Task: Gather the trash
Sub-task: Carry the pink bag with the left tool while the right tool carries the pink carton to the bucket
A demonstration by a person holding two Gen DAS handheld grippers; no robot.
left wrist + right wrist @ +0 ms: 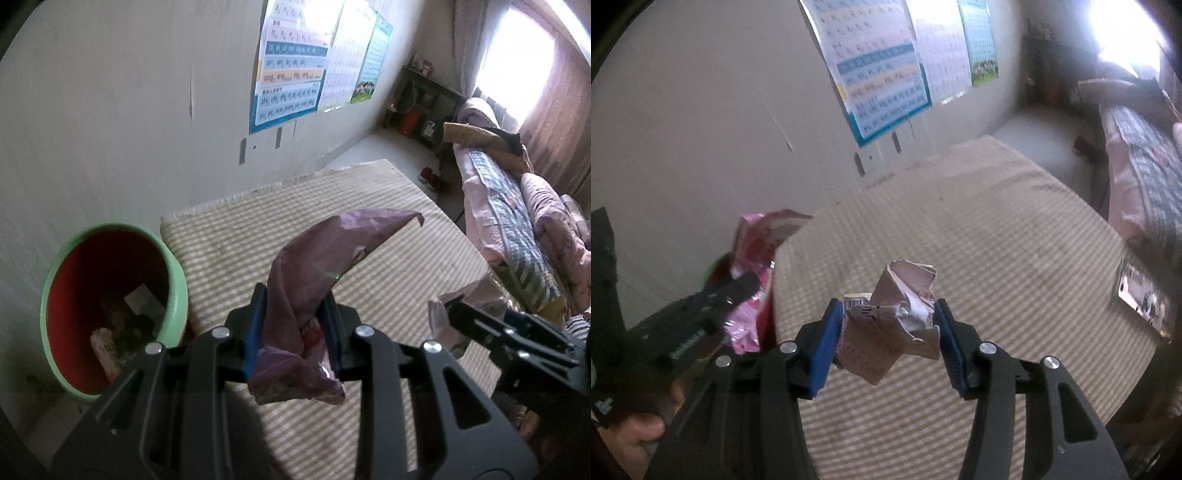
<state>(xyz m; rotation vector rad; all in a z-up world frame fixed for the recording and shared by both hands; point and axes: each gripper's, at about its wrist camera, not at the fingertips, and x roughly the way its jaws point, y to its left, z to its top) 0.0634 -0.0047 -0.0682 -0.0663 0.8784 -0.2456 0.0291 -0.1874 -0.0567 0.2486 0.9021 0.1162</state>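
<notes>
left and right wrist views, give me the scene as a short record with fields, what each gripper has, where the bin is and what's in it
left gripper: shut on a crumpled purple wrapper
right gripper: shut on a crushed carton with a barcode
bin: green outside, red inside, on the floor by the wall, left of the striped mat
bin contents: some wrappers and paper already at the bottom
mat surface: no other trash visible on the part in view
background: posters on the wall, bed to the right
</notes>
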